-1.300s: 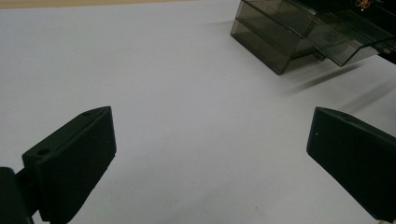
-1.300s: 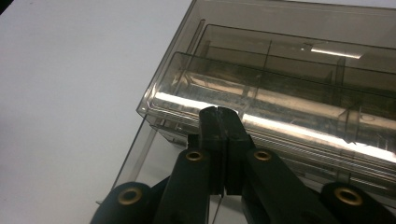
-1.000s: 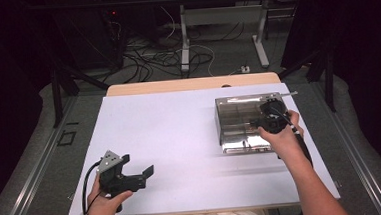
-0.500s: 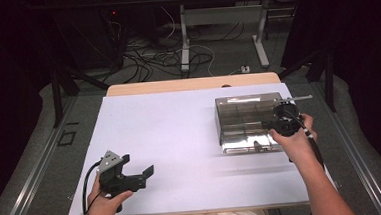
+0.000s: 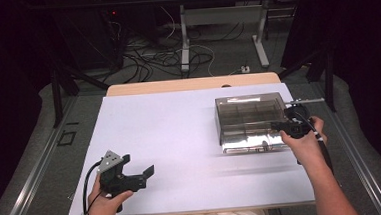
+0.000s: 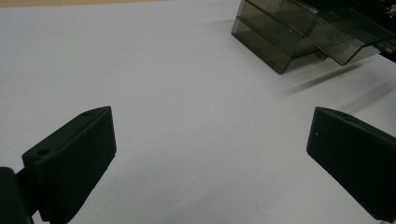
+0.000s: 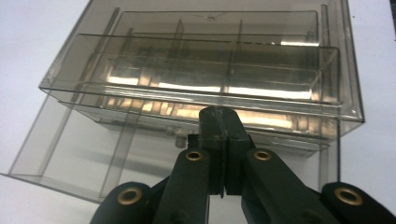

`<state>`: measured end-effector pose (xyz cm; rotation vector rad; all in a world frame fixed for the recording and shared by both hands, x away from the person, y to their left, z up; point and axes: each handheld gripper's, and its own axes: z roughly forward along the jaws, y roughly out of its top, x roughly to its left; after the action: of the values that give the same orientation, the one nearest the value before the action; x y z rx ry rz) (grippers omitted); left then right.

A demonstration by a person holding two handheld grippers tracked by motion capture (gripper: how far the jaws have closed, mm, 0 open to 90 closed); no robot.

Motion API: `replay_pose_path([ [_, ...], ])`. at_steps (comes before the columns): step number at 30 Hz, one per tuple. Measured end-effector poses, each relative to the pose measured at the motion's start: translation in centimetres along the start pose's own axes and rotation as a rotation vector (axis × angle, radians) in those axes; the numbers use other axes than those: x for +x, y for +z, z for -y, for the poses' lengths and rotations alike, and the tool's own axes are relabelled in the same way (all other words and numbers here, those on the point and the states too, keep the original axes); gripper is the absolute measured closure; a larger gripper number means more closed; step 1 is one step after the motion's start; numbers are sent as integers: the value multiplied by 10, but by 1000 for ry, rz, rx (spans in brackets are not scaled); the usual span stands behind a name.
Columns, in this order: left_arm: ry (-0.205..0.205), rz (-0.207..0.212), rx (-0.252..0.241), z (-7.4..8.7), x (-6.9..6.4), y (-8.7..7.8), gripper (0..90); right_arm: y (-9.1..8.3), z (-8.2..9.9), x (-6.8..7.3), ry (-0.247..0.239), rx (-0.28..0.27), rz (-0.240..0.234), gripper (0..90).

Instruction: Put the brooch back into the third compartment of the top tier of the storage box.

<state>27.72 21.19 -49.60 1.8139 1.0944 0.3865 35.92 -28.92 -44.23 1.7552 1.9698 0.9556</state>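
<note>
A smoky clear plastic compartment box (image 5: 249,118) lies at the right of the white table (image 5: 179,123). In the right gripper view its hinged lid (image 7: 210,60) stands lifted above the divided base (image 7: 84,154). My right gripper (image 5: 291,125) is at the box's right side, its jaws pressed together (image 7: 222,122) right at the lid's near edge; I see nothing between them. Near the front left, my left gripper (image 5: 135,177) rests low over the table with its jaws wide apart (image 6: 212,128) and nothing between them. From there the box (image 6: 299,32) shows far off.
A wooden table edge (image 5: 192,83) runs behind the white top. Beyond it, cables (image 5: 150,60) and desk legs (image 5: 184,37) stand on the floor. Bare white surface lies between the two grippers.
My right hand has slid from over the box to its right side, a little nearer the person. The left gripper has stayed put.
</note>
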Motion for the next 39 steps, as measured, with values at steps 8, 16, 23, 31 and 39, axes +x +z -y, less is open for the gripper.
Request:
replay_pose_path([
  [8,1,1,0,0,0,0,12,0,4,-7,17,7,13,900],
  [16,1,3,-1,0,0,0,12,3,9,-16,28,17,38,900],
  [23,2,4,-1,0,0,0,12,3,11,-23,47,22,57,900],
  [31,2,5,0,0,0,0,12,5,13,-27,48,32,76,900],
  [39,2,5,0,0,0,0,12,7,13,-25,37,38,79,896],
])
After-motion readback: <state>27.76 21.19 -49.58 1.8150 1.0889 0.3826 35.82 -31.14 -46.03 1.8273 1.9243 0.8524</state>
